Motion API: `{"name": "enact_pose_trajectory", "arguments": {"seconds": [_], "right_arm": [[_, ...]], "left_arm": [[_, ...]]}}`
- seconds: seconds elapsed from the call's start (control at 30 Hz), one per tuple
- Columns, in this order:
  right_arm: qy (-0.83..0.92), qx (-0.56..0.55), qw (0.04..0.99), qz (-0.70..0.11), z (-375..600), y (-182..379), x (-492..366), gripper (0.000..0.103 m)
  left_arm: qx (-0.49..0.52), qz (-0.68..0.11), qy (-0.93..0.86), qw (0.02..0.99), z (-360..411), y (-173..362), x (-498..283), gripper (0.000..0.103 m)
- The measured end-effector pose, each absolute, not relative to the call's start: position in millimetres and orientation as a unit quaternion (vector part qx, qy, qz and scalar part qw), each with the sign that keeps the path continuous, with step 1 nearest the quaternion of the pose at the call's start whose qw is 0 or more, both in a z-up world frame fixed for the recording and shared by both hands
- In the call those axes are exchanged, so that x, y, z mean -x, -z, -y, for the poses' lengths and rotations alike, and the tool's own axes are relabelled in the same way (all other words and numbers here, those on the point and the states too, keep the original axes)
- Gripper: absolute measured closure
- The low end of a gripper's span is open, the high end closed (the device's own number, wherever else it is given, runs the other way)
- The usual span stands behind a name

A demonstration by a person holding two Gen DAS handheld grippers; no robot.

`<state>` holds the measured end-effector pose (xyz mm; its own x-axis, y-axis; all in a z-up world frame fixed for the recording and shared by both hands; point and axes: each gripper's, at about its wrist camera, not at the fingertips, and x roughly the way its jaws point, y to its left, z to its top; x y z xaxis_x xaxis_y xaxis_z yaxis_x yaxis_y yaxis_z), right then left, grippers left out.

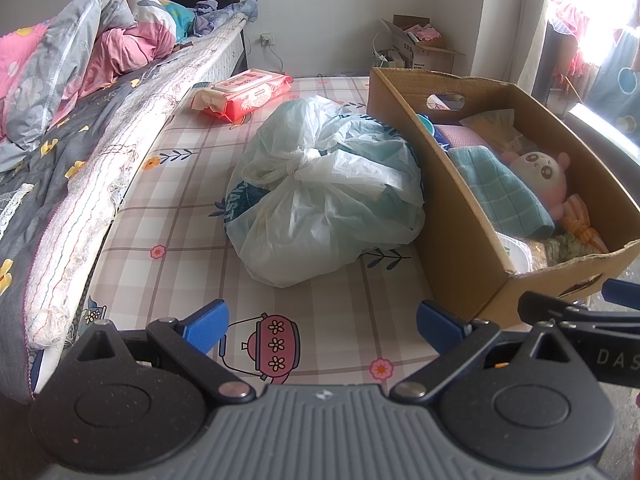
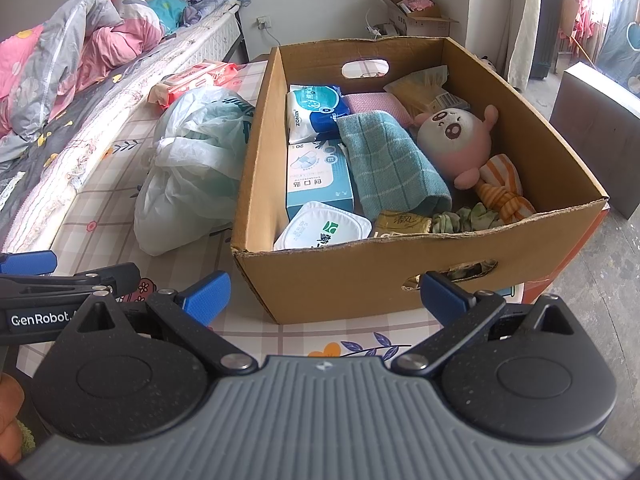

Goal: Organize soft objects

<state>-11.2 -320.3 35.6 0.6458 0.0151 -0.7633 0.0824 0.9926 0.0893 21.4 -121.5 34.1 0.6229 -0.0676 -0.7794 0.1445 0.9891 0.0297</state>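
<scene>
A brown cardboard box (image 2: 360,280) (image 1: 452,220) stands on a checked mat. Inside lie a teal towel (image 2: 392,164) (image 1: 500,192), a pink plush toy (image 2: 456,136) (image 1: 540,172), an orange striped cloth (image 2: 504,196), a green scrunchie (image 2: 472,218), a pink pad (image 2: 376,104) and tissue packs (image 2: 316,112). A knotted white plastic bag (image 1: 324,192) (image 2: 192,160) sits left of the box. My left gripper (image 1: 322,326) is open, low over the mat in front of the bag, holding nothing. My right gripper (image 2: 324,294) is open before the box's near wall, also holding nothing.
A red wet-wipes pack (image 1: 248,94) (image 2: 196,78) lies on the mat beyond the bag. A bed (image 1: 100,152) with rumpled pink and grey bedding (image 1: 80,60) runs along the left. A second cardboard box (image 1: 420,44) stands by the far wall. Bare floor (image 2: 616,280) lies to the right.
</scene>
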Motion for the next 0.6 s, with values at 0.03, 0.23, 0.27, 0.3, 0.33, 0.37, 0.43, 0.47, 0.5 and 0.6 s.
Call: {"name": "enact_pose_trajectory", "arguments": {"seconds": [0.03, 0.23, 0.27, 0.3, 0.33, 0.37, 0.43, 0.47, 0.5, 0.6], "right_arm": [[0.019, -0.058, 0.905, -0.421, 320.4, -35.7, 10.9, 0.001], [0.018, -0.058, 0.905, -0.421, 320.7, -35.7, 10.6, 0.001], [0.018, -0.058, 0.905, -0.421, 320.6, -35.4, 11.0, 0.001], [0.018, -0.058, 0.905, -0.421, 320.7, -35.6, 10.8, 0.001], [0.018, -0.058, 0.905, -0.421, 320.9, -35.7, 10.5, 0.001], [0.018, -0.058, 0.905, -0.421, 320.9, -35.7, 10.3, 0.001], [0.018, -0.058, 0.905, -0.421, 321.1, -35.7, 10.3, 0.001], [0.018, -0.059, 0.905, -0.421, 320.8, -35.5, 10.7, 0.001], [0.018, -0.058, 0.905, -0.421, 320.9, -35.5, 10.7, 0.001], [0.018, -0.058, 0.905, -0.421, 320.8, -35.0, 11.1, 0.001]], "left_arm": [[-0.045, -0.430, 0.059, 0.900, 121.4, -34.0, -21.2, 0.002], [-0.045, -0.430, 0.059, 0.900, 121.6, -34.1, -21.4, 0.002], [-0.045, -0.431, 0.059, 0.899, 121.5, -33.9, -21.2, 0.002], [-0.045, -0.430, 0.059, 0.900, 121.9, -34.3, -21.7, 0.002], [-0.045, -0.431, 0.059, 0.900, 121.7, -34.0, -21.4, 0.002], [-0.045, -0.431, 0.059, 0.899, 121.6, -33.8, -21.2, 0.002], [-0.045, -0.431, 0.059, 0.899, 121.8, -33.8, -21.4, 0.002], [-0.045, -0.431, 0.059, 0.899, 122.1, -34.0, -21.7, 0.002], [-0.045, -0.431, 0.059, 0.899, 121.9, -33.7, -21.5, 0.003], [-0.045, -0.431, 0.059, 0.899, 121.9, -33.7, -21.5, 0.003]]}}
